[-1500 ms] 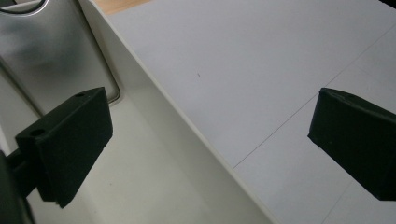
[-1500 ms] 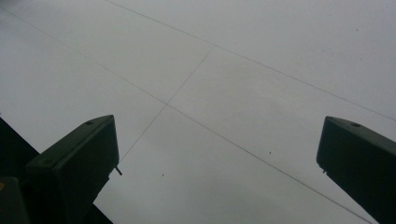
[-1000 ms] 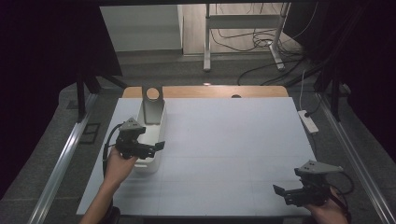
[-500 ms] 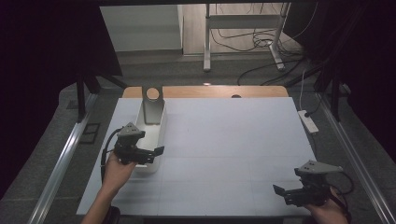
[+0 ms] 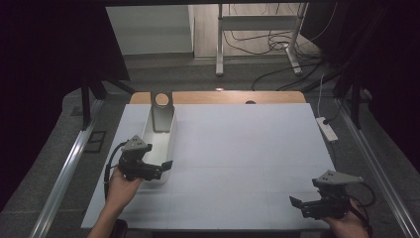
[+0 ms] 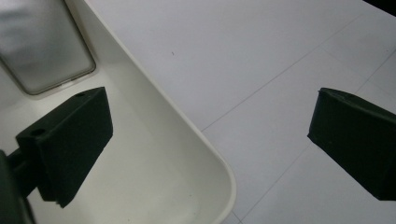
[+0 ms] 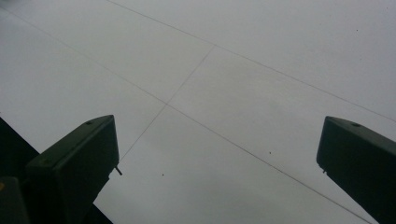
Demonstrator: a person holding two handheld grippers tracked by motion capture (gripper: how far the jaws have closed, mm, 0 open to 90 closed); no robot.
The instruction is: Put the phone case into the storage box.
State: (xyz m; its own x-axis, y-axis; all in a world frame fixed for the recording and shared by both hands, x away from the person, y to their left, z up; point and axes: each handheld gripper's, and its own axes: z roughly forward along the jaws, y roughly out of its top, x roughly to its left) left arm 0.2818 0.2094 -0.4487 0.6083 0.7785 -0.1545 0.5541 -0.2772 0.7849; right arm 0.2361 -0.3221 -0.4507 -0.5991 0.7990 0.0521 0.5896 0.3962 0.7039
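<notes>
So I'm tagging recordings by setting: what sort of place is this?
Probably a lab recording bench: a white-topped table ringed by black curtains, loose cables on the floor behind, and a white power strip at the table's right edge.

We are cataloguing a long, narrow white tray (image 5: 166,141), cream-white inside, with smooth upright walls and rounded corners, lying flat on the white table near its left edge, its long side running away from the person. We are noting its near corner (image 6: 219,186) sitting between the wide-spread jaws of the left gripper (image 5: 161,167), one jaw over the tray's inside and one outside over the table. We are also listing a flat grey metal plate (image 5: 161,110) with a round hole near its top, standing upright in the tray's far end, its rounded lower edge (image 6: 42,51) resting on the tray floor.
</notes>
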